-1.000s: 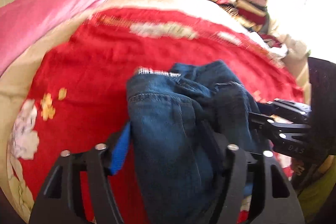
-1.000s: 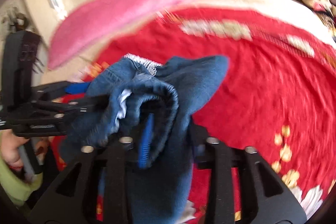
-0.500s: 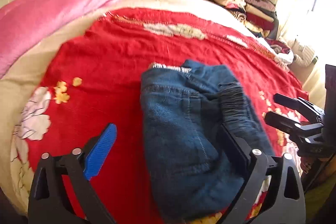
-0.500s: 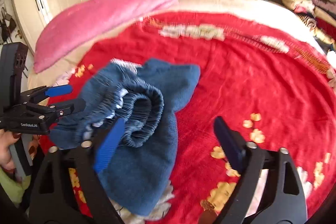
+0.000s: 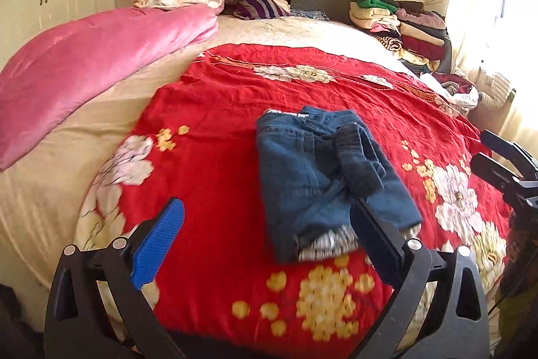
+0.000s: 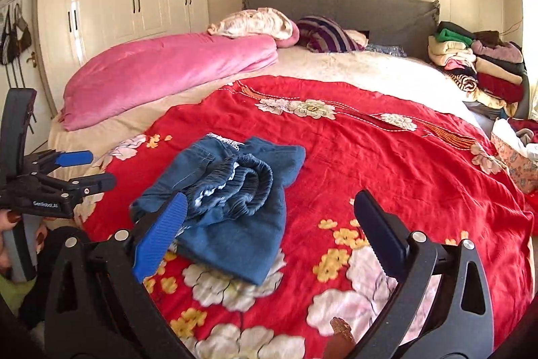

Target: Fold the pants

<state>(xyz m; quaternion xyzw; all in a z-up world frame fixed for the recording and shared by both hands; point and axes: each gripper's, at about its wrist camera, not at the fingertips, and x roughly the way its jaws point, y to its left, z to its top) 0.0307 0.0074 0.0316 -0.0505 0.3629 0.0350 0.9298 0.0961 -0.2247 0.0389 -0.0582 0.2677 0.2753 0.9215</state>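
Left gripper [image 5: 265, 234] and right gripper [image 6: 269, 224]: jaws just opened wide, nothing between them; small blue denim pants [image 6: 232, 201] folded in bundle on red floral bedspread [image 6: 386, 164], just ahead; soft, light, limp; grip at elastic waistband [image 6: 245, 187]

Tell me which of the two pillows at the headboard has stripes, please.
The striped pillow is the dark purple one, nearer the grey headboard's middle. The other pillow beside it is pale cream, without stripes, above the pink quilt.
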